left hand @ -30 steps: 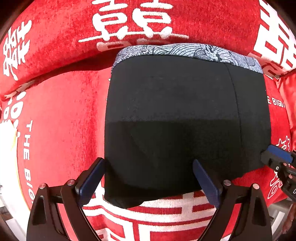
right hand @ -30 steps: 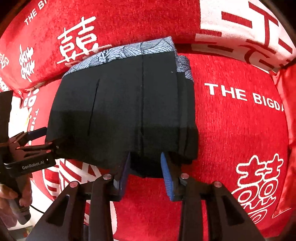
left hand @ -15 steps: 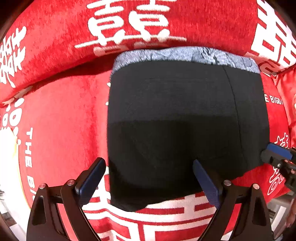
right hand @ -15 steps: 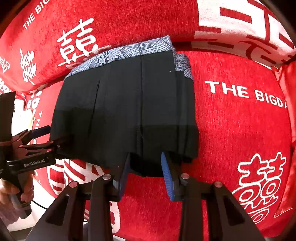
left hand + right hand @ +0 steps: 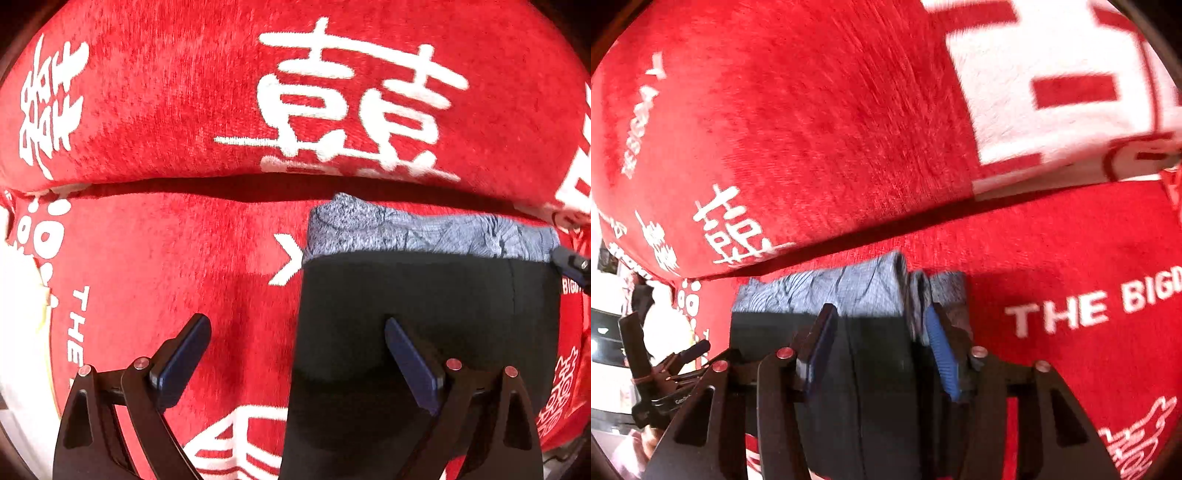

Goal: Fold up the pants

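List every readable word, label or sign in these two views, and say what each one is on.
"THE BIGD", cut off at the picture's edge: white letters on the red cover.
"THE", running sideways, cut off lower down: red cover, left wrist view.
Large white Chinese double-happiness signs: the back cushion.
Small white label on the left gripper: too blurred to read.
The black pants and their grey patterned waistband: no text.

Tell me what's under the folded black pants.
Under the pants lies the red printed cushion cover, visible all around them. Whatever sits directly beneath the fabric is covered.
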Tool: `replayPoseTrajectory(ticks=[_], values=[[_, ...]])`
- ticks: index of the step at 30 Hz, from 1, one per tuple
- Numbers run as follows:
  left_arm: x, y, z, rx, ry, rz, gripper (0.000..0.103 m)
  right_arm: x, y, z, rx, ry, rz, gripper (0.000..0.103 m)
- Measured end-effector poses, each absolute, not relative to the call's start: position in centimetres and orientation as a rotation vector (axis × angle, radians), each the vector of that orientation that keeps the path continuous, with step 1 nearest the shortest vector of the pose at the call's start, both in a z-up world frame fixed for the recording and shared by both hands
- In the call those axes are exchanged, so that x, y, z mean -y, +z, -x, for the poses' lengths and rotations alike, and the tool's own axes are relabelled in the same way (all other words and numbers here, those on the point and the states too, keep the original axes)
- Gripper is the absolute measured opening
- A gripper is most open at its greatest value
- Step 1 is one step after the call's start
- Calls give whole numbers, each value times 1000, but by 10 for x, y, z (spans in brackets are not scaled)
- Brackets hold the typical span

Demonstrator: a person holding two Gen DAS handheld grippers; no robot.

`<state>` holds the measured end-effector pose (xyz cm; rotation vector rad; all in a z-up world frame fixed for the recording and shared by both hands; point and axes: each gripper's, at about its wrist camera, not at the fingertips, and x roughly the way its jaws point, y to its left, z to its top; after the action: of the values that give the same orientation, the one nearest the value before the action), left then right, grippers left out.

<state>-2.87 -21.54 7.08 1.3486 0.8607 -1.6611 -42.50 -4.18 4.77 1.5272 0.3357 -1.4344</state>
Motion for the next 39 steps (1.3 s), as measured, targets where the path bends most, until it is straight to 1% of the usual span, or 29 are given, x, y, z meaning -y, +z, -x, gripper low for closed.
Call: replayPoseTrajectory(ticks=[1, 3, 4, 6, 8, 12, 15, 17, 18, 19, 20, 21, 23, 27, 30, 35, 37, 39], values=[[214, 70, 29, -862, -1667, -1350, 96, 43, 50, 425, -349, -1439, -1517, 15], [210, 69, 32, -852, -1699, -1356, 96, 40, 56, 423, -372, -1442, -1486, 13], [206, 67, 33, -853, -1716, -1366, 96, 37, 54, 421, -417, -1454, -1479, 12], [201, 59, 33, -885, -1733, -1390, 96, 32, 42, 420, -499, -1467, -1497, 7], [195, 52, 33, -921, -1733, -1396, 96, 24, 29, 422, -553, -1489, -1537, 6], [191, 52, 33, -882, -1757, -1400, 96, 10, 30, 427, -471, -1486, -1564, 6], [187, 53, 34, -878, -1762, -1401, 96, -3, 33, 423, -457, -1476, -1602, 8], [190, 53, 35, -879, -1757, -1404, 96, -15, 34, 419, -438, -1481, -1630, 11], [189, 53, 34, -874, -1754, -1404, 96, -20, 36, 418, -436, -1486, -1643, 18], [187, 51, 37, -868, -1753, -1404, 96, -26, 36, 416, -434, -1487, -1666, 29], [188, 54, 39, -861, -1753, -1405, 96, -33, 34, 412, -434, -1487, -1684, 33], [187, 56, 40, -859, -1755, -1406, 96, -39, 34, 409, -438, -1488, -1696, 35], [186, 56, 41, -862, -1758, -1413, 96, -46, 35, 405, -442, -1486, -1703, 36], [187, 56, 37, -891, -1767, -1421, 96, -61, 32, 404, -425, -1500, -1738, 49], [189, 54, 33, -924, -1760, -1422, 96, -70, 28, 405, -415, -1487, -1763, 50], [186, 56, 35, -890, -1766, -1440, 96, -77, 28, 405, -405, -1495, -1768, 52], [186, 56, 35, -898, -1766, -1445, 96, -78, 28, 406, -411, -1495, -1768, 57], [188, 57, 33, -919, -1765, -1449, 96, -82, 29, 409, -406, -1492, -1769, 59]])
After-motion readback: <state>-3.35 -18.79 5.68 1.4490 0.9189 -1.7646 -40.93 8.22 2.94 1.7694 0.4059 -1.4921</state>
